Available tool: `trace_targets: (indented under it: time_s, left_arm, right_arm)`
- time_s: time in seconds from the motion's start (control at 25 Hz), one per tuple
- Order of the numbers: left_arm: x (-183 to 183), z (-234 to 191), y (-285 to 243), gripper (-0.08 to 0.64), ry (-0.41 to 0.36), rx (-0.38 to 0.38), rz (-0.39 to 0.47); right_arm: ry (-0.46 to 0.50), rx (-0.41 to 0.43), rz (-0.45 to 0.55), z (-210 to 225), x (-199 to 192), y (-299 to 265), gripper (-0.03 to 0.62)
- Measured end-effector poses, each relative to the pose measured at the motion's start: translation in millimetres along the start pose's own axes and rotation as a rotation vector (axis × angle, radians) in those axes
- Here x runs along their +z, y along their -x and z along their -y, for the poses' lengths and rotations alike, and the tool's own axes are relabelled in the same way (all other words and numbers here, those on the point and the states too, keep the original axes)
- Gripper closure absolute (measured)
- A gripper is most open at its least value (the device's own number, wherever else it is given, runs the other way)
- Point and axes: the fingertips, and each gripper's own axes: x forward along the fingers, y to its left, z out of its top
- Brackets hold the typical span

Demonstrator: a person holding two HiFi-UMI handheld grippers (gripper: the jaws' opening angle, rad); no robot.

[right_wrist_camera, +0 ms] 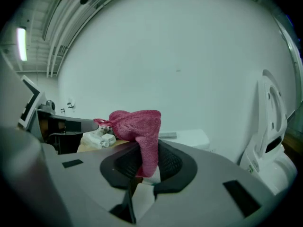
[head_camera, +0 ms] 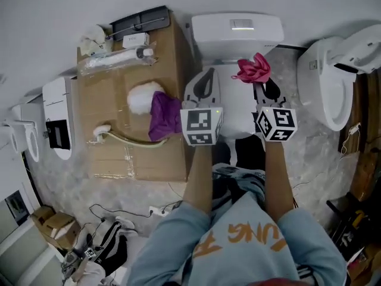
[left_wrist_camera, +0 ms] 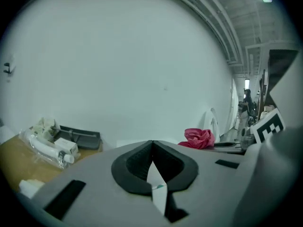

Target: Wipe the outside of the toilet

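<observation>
Head view: cardboard box (head_camera: 114, 155) beside toilet (head_camera: 237, 33)

Head camera looks steeply down from above the person onto a toilet (head_camera: 238, 31) and box (head_camera: 128, 145). Cameras on the left tongs (left_wrist_camera: 152, 145) and right tongs (right_wrist_camera: 146, 148) sit low, close behind them, facing a wall (left_wrist_camera: 118, 56). All three views share the cloth (head_camera: 254, 69).

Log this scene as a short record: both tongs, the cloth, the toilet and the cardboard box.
left tongs: shut, nothing between them
right tongs: shut on pink cloth
toilet: white, directly ahead of both tongs
cardboard box: left of the toilet, carries purple cloth
</observation>
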Motion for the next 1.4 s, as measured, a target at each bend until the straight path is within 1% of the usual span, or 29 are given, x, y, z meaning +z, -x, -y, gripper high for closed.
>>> trace_targets:
  time_s: [0.08,0.2,0.28,0.36,0.44,0.6,0.68,0.76,0.84,0.96,1.16,1.4]
  left_arm:
    - [32,-1,16,0.535,0.010,0.017,0.053]
    - [78,1,35,0.535,-0.003,0.020,0.130]
    - [108,2,47,0.535,-0.023,0.015,0.180]
    - [140,1,57,0.535,-0.053,0.018,0.234]
    - [159,6,66,0.535,-0.078,0.014,0.267]
    - [168,19,72,0.535,-0.125,0.009,0.255]
    - [171,22,72,0.535,-0.146,0.025,0.252]
    - [175,26,74,0.534,-0.162,0.045,0.270]
    - [179,33,77,0.534,-0.170,0.052,0.293]
    - [177,38,73,0.534,-0.187,0.044,0.296]
    - [174,43,71,0.534,-0.189,0.037,0.292]
    - [171,44,68,0.534,-0.186,0.016,0.296]
  right_arm:
    - [0.001,0.001,0.044,-11,31,11,0.503]
    - [0.006,-0.005,0.110,-21,73,29,0.503]
    - [0.022,-0.002,0.149,-26,99,38,0.503]
    - [0.058,0.015,0.192,-33,130,41,0.503]
    - [0.082,0.029,0.228,-39,153,50,0.503]
    - [0.098,0.047,0.270,-45,174,65,0.503]
    - [0.111,0.059,0.285,-48,184,68,0.503]
    - [0.139,0.067,0.291,-50,191,72,0.503]
    - [0.158,0.062,0.295,-48,195,77,0.503]
    - [0.166,0.038,0.308,-42,197,78,0.503]
    - [0.198,0.015,0.321,-38,200,84,0.503]
    - [0.206,-0.006,0.332,-37,201,86,0.503]
